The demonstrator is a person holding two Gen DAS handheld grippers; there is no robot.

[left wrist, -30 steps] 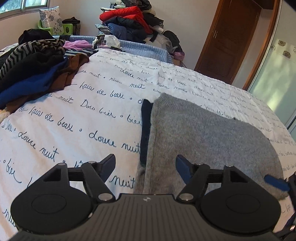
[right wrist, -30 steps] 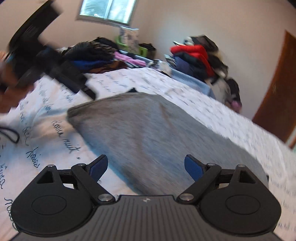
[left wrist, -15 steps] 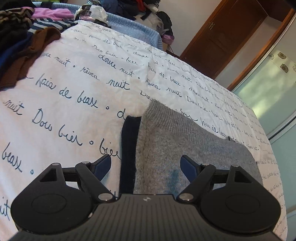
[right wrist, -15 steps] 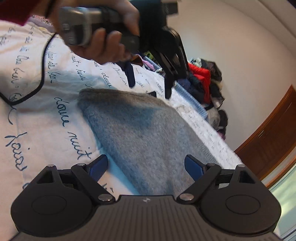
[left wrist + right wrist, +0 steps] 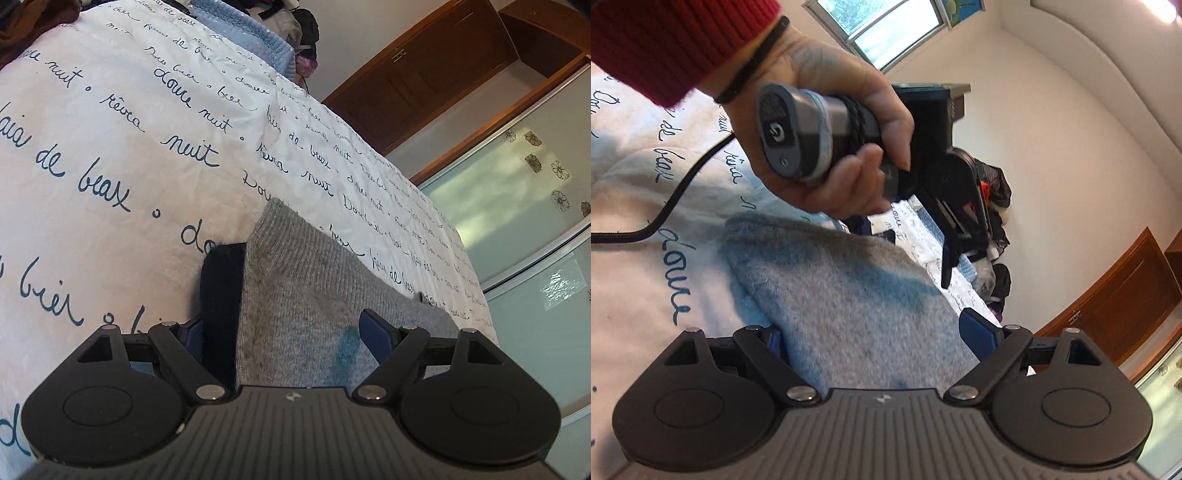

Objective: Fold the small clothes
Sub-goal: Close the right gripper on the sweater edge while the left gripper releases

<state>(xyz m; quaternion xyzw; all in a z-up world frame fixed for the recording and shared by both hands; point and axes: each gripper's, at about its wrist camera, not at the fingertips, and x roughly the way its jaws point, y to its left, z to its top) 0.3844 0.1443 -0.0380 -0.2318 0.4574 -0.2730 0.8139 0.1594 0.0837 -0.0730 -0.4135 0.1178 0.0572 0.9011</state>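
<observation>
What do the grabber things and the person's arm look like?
Each gripper, left and right, is black plastic with two round discs, silver screws, a ribbed middle and blue fingers. The left one's grey handle has a power symbol, and a black cable trails across the bed. The person wears a red ribbed sleeve and a black wristband.

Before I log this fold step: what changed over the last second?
Both grippers came down close over the grey knit; the left gripper opened slightly wider and straddles its edge, and the right gripper is open, gripping nothing. The knit stayed flat on the bedspread.
</observation>
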